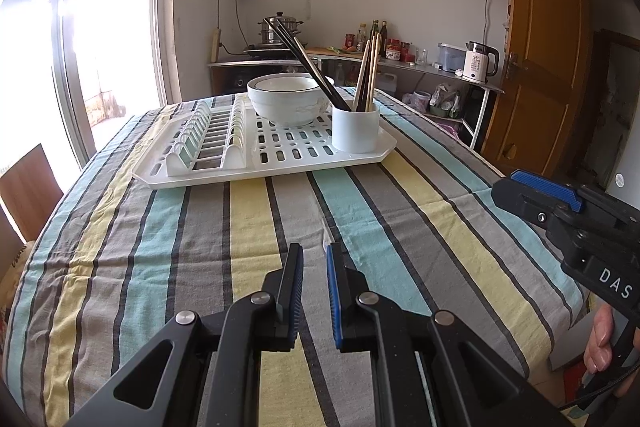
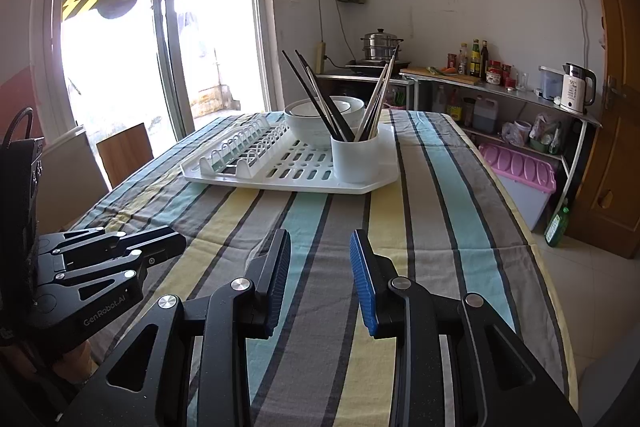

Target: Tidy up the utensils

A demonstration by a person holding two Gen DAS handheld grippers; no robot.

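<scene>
A white drying rack [image 1: 260, 175] [image 2: 288, 185] lies on the striped tablecloth at the far half of the table. In its right corner stands a white cup [image 1: 355, 129] [image 2: 355, 159] with dark chopsticks [image 1: 308, 63] [image 2: 316, 99] and pale chopsticks [image 1: 370, 75] [image 2: 376, 103] leaning in it. Two nested white bowls [image 1: 286, 103] [image 2: 310, 125] sit behind the cup. My left gripper [image 1: 314, 251] [image 2: 176, 239] hovers over the near cloth, empty, its pads a narrow gap apart. My right gripper [image 2: 320, 239] [image 1: 520, 187] is beside it, open wider and empty.
A wooden chair [image 1: 28, 187] [image 2: 124, 151] stands at the table's left edge by the glass door. Behind the table a counter carries a steamer pot [image 1: 280, 29], bottles and a kettle [image 1: 480, 61]. A pink-lidded bin [image 2: 520, 171] sits on the floor at right.
</scene>
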